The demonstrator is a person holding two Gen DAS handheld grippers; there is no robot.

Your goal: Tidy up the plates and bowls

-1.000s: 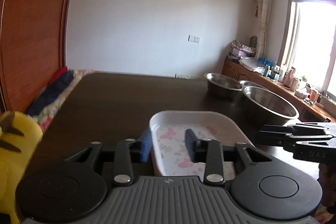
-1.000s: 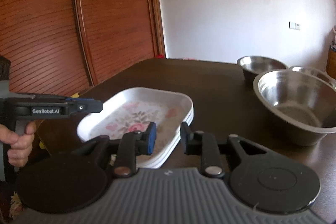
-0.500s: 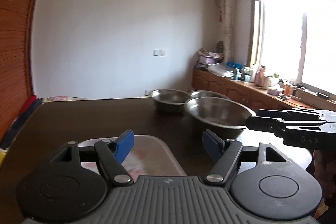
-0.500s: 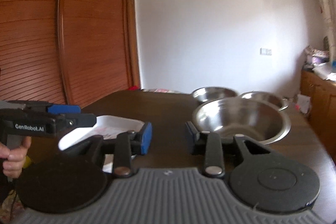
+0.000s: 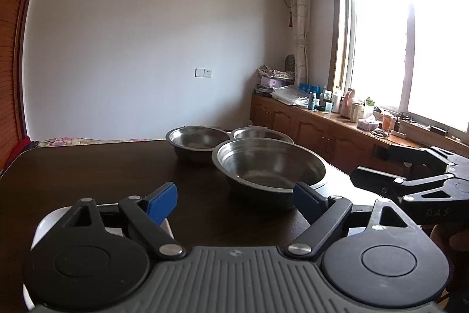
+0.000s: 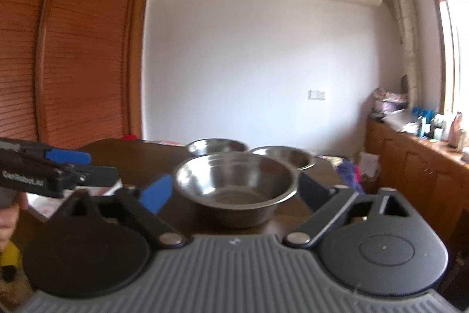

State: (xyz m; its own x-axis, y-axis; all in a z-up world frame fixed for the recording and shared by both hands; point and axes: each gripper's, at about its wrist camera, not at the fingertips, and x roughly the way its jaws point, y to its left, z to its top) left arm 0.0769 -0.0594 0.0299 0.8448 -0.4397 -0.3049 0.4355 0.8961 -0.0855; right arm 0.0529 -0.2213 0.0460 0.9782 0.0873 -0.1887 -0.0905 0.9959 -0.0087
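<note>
The dark wooden table (image 5: 88, 175) bears three separate steel bowls, the largest round steel bowl (image 5: 271, 169) nearest; these are judged not yet nested. The white floral plates (image 6: 44, 203) lie left. Left gripper (image 5: 234, 197) and right gripper (image 6: 234, 189) have just been spread wide, nothing held.

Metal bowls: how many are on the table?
3. A big bowl stands nearest; a smaller bowl behind it to the left; another bowl behind to the right, partly hidden. None looks stacked.
</note>
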